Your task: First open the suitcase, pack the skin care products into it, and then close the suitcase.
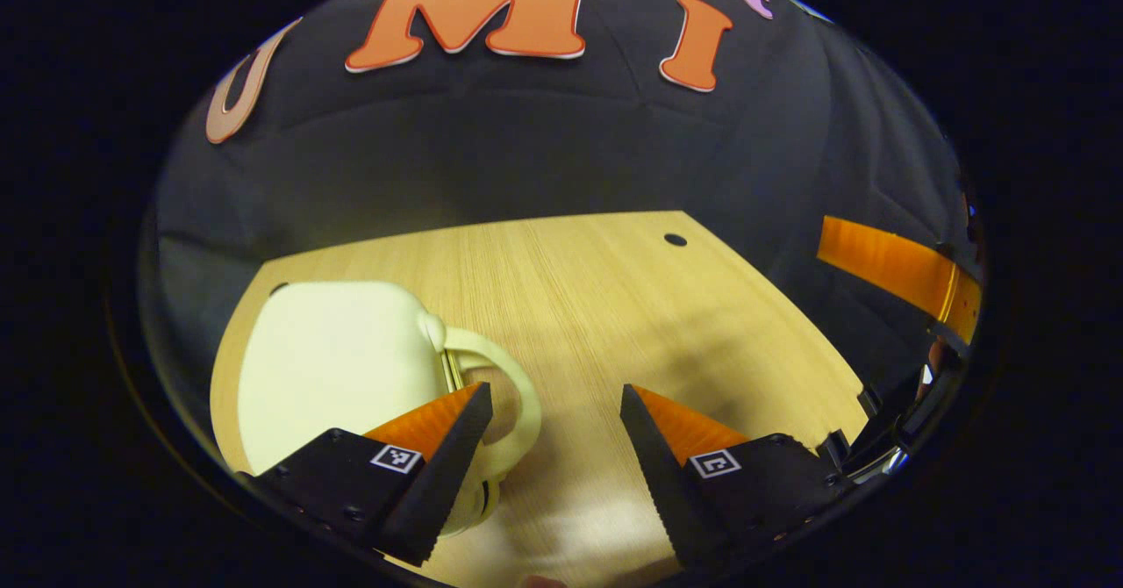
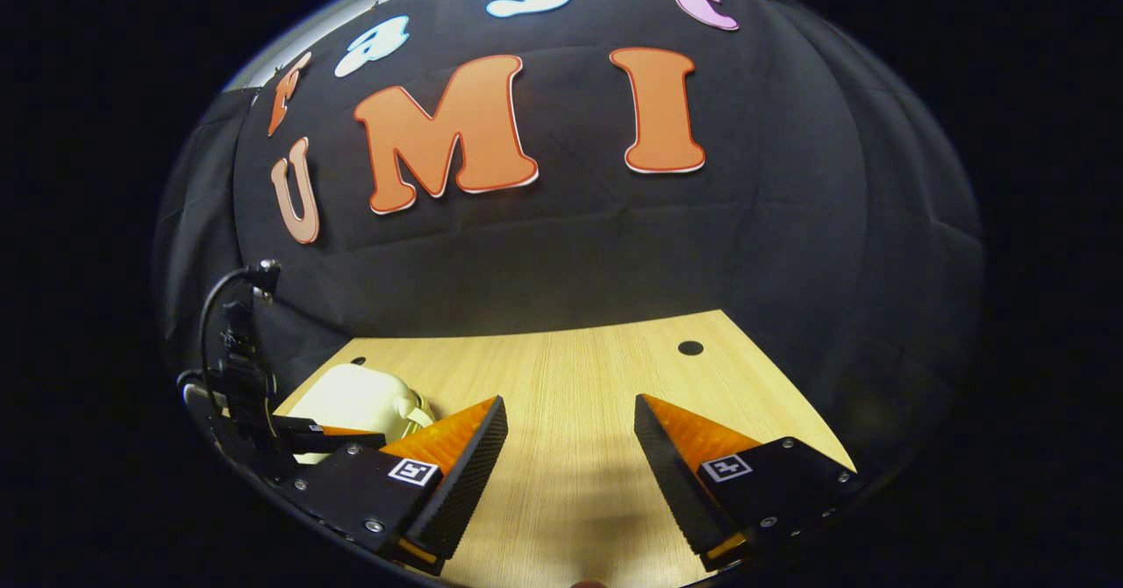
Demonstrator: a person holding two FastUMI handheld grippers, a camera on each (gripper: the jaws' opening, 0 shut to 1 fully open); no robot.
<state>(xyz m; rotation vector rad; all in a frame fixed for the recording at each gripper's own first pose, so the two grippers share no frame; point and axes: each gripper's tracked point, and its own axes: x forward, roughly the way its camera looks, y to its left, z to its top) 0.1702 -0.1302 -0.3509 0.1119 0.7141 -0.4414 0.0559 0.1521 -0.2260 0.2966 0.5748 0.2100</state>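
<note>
In the left gripper view, the left hand-held gripper (image 1: 554, 404) hangs over a pale wooden counter (image 1: 605, 307) with its fingers spread wide apart and nothing between them. A small cream suitcase (image 1: 338, 369) lies flat and closed at the near left of the counter, just beyond the left finger, which overlaps its handle. The curved carry handle (image 1: 518, 395) sticks out of the case's right side, toward the middle of the counter; from this angle I cannot tell which way its long axis runs. A small dark hole (image 1: 675, 240) sits in the counter at the far right. In the right gripper view, the right hand-held gripper (image 2: 570, 412) is also spread wide and empty above the counter (image 2: 570, 369). There the suitcase (image 2: 355, 399) sits at the left, with the other hand-held gripper (image 2: 338, 434) just in front of it, and a hole (image 2: 690, 347) at the far right.
</note>
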